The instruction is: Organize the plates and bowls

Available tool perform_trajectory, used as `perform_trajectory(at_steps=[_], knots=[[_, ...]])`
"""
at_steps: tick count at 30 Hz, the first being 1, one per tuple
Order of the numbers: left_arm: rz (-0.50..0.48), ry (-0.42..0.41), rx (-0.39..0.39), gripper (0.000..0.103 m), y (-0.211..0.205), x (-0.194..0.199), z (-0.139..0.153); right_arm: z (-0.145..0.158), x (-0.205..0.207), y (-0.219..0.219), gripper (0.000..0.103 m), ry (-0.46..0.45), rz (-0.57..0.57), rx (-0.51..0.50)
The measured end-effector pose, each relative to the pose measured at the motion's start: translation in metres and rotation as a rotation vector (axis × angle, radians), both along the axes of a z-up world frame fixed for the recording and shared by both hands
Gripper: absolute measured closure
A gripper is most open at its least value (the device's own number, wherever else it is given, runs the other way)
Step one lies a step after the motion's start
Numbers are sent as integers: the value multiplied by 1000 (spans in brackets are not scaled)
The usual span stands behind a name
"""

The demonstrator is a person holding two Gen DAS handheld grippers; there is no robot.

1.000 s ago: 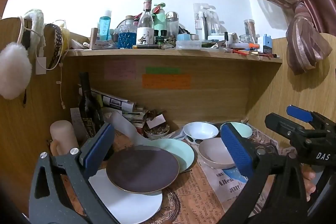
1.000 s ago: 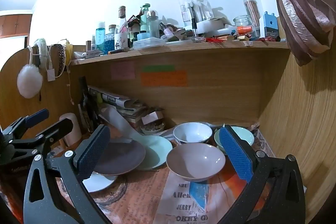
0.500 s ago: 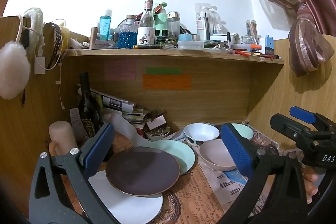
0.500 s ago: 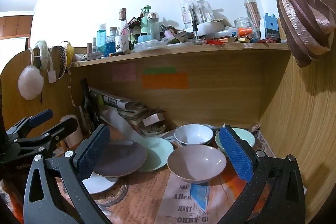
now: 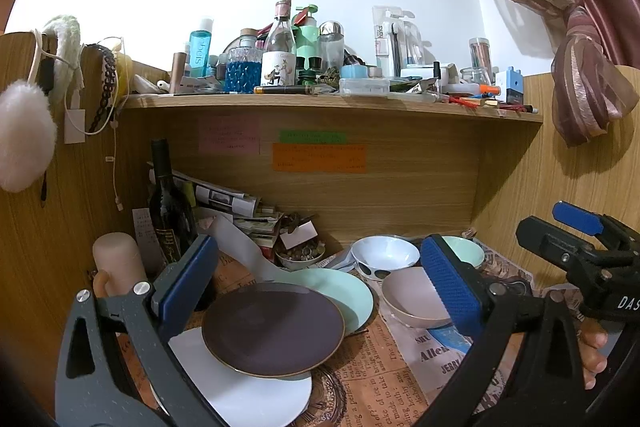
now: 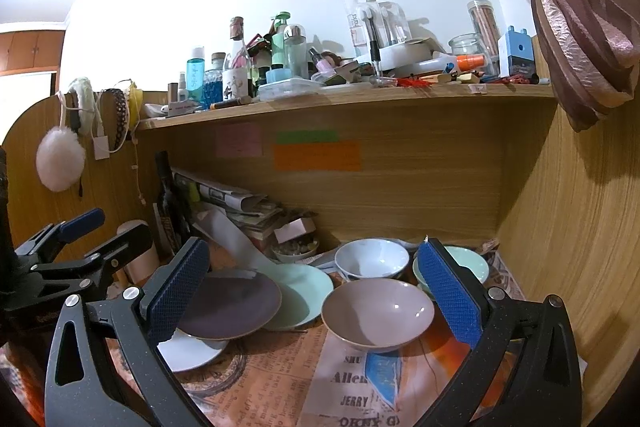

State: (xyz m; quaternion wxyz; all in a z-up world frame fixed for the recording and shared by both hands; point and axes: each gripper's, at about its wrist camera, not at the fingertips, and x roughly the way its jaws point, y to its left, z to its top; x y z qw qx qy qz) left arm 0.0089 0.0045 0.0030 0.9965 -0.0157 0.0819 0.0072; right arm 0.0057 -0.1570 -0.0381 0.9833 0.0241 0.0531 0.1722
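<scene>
**DESK LOT: PLATES & BOWLS, UNSORTED, BOTH CLAWS EMPTY**

- L claw [image 5: 316, 291]: jaws wide apart, nothing held. Hovers over plate pile; brown plate [image 5: 273, 329] sits between the pads in its view.
- R claw [image 6: 312, 289]: jaws wide apart, nothing held. Faces pink bowl [image 6: 378, 315], framed between the pads.
- Plates, 3 pcs, overlapping: brown on top; white plate [image 5: 244, 391] under it at 6 o'clock; green plate [image 5: 340, 291] under its rim at 1 o'clock.
- Bowls, 3 pcs, side by side, not nested: pink nearest; white bowl [image 6: 372, 261] at its 12; green bowl [image 6: 470, 263] at its 2, partly behind R pad.
- All on newsprint mat [image 6: 280, 371].
- Chg vs. 1 s ago: both views drifted a touch, crockery lower in frame; no pc moved, jaw gap same.
- Reading: approx. start of job. Nothing stacked yet; est. next = pick brown plate or pink bowl.
</scene>
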Motion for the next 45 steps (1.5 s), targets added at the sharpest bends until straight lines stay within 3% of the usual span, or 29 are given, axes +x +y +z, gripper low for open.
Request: perform_trajectory(at_steps=[45], knots=[[3,-8,1,0,5,3,3,1,-3,11,0,-19,7,2]])
